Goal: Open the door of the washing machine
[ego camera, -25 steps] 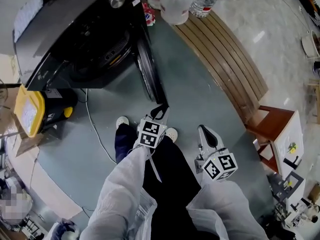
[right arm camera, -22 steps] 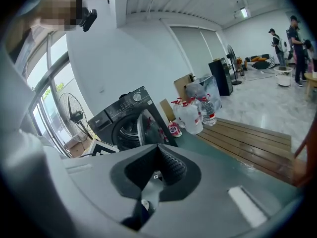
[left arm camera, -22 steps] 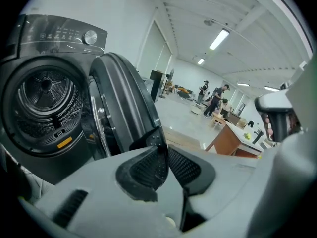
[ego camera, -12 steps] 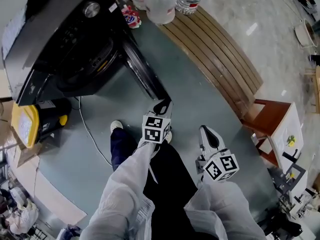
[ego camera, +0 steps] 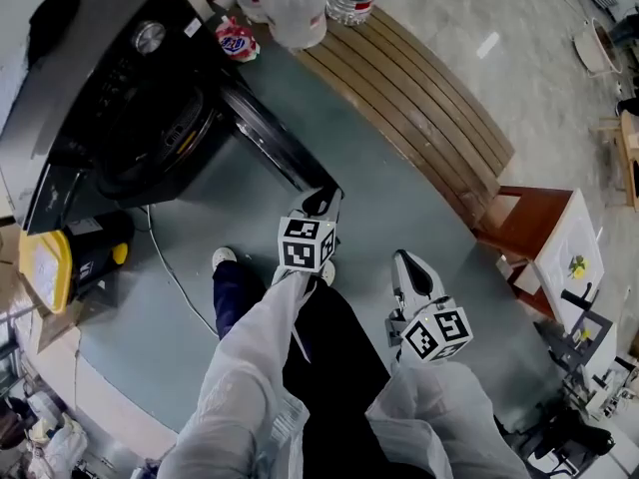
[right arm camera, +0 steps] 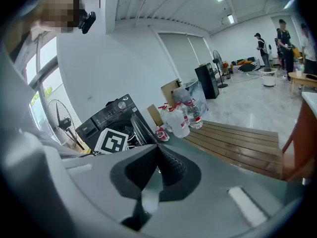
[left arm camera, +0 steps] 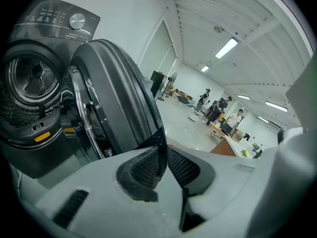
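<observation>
**Progress.** The round, dark-rimmed door (ego camera: 278, 146) of the dark grey front-loading washing machine (ego camera: 105, 88) already stands swung well clear of the machine's front. The drum opening (left arm camera: 29, 83) is fully exposed. I judge the opening itself as good as done. What seems to be left is at most a little more swing, then letting go of the rim.

**Grippers.**
- The left gripper (ego camera: 320, 203) is at the door's free edge, the point of the door farthest from the washing machine.
- In the left gripper view its jaws have just been closing, and the thin dark rim of the door runs in between the pads, which are clamped on it.
- The right gripper (ego camera: 405, 262) hangs farther from the washing machine than the left one, well apart from the door.
- Its jaws are together with nothing between them.

**Position and orientation of the door.**
- The door stands upright on its edge, hinged at the side of the washing machine's front.
- In the head view its long axis runs from that hinge out across the grey floor (ego camera: 399, 198) towards the person's feet.
- The inner face, with its bright metal ring, looks back towards the drum opening.
- The smooth outer face looks away from the washing machine.
</observation>
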Action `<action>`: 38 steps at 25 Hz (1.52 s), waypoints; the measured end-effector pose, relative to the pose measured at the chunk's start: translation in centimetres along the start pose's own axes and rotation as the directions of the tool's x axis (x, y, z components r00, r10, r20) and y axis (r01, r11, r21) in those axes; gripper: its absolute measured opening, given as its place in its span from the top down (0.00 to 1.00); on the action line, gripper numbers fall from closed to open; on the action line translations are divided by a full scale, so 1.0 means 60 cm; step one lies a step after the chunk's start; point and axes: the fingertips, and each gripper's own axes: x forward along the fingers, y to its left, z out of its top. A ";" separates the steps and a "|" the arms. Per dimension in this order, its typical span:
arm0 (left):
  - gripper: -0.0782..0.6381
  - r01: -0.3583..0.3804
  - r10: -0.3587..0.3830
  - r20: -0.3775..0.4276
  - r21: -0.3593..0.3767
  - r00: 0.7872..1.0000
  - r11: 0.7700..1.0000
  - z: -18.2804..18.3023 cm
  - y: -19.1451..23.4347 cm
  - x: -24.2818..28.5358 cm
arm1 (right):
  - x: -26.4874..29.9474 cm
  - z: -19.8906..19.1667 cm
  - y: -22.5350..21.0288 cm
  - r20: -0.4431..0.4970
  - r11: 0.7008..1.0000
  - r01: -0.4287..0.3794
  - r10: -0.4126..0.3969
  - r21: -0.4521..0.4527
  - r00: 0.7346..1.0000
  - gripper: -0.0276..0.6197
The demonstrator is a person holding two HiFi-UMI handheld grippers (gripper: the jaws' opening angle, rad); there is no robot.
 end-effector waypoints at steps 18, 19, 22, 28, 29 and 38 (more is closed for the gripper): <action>0.69 0.130 -0.130 -0.069 -0.003 0.989 0.991 -0.009 -0.071 -0.021 | -0.056 0.026 -0.012 0.041 0.999 0.051 -0.051 0.007 0.998 0.94; 0.70 0.126 -0.126 -0.063 0.005 0.990 0.992 -0.009 -0.073 -0.043 | -0.058 0.028 -0.005 0.042 0.999 0.045 -0.045 0.004 0.998 0.94; 0.70 0.080 -0.079 -0.007 0.029 0.997 0.996 0.019 -0.052 -0.112 | -0.041 0.046 0.021 0.051 0.999 -0.027 0.029 -0.034 0.998 0.94; 0.70 -0.036 0.033 0.129 0.024 0.991 0.999 0.089 -0.010 -0.302 | -0.029 0.085 0.106 0.040 0.977 -0.161 0.168 -0.141 0.985 0.94; 0.71 -0.058 0.055 0.163 0.014 0.985 0.998 0.104 -0.002 -0.338 | -0.027 0.094 0.124 0.038 0.971 -0.179 0.188 -0.161 0.981 0.94; 0.74 -0.170 0.167 0.359 -0.024 0.918 0.985 0.136 0.037 -0.631 | -0.039 0.150 0.300 0.089 0.934 -0.258 0.286 -0.246 0.954 0.94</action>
